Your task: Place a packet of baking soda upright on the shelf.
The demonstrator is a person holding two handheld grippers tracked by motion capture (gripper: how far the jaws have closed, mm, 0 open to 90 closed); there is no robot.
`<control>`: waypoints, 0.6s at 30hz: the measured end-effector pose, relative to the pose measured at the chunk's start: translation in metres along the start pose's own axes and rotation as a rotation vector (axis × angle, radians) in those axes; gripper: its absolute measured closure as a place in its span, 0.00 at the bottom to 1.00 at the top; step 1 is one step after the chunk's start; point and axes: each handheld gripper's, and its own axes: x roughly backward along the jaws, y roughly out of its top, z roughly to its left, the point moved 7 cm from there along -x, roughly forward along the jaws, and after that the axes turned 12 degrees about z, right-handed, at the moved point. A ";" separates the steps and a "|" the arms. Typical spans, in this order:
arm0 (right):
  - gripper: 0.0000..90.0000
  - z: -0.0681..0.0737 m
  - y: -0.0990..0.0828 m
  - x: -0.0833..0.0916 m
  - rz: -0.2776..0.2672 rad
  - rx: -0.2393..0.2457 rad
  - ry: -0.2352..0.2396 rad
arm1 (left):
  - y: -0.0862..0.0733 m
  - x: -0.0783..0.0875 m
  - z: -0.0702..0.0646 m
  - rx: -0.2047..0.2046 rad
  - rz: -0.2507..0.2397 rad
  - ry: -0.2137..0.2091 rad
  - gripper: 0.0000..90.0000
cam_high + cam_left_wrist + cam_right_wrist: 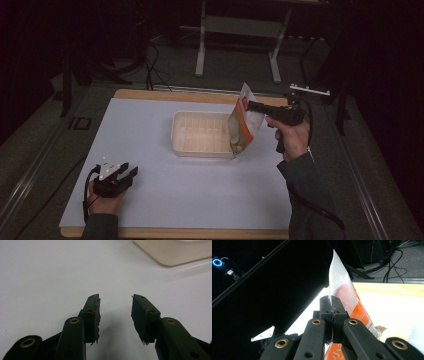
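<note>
An orange and white plastic bag (244, 125) hangs over the right end of a cream plastic tray (181, 142), its lower end at the tray's rim. My right gripper (251, 105) is shut on the bag near its top, pointing left. In the right gripper view the black jaws (332, 305) pinch the bag (342, 287), which rises thin and white above them and turns orange below. My left gripper (128, 172) rests at the front left of the white table surface, open, with nothing between its fingertips (115, 305).
The white sheet (150, 195) covers a wooden table with a bare wood edge (150, 94) at the back. A corner of the tray (172, 252) lies beyond the left gripper. A metal stand (240, 30) and cables (155, 65) stand on the floor behind.
</note>
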 end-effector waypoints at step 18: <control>1.00 -0.018 0.012 -0.011 -0.027 -0.014 -0.096 | 0.000 0.000 0.000 -0.003 -0.002 0.003 0.64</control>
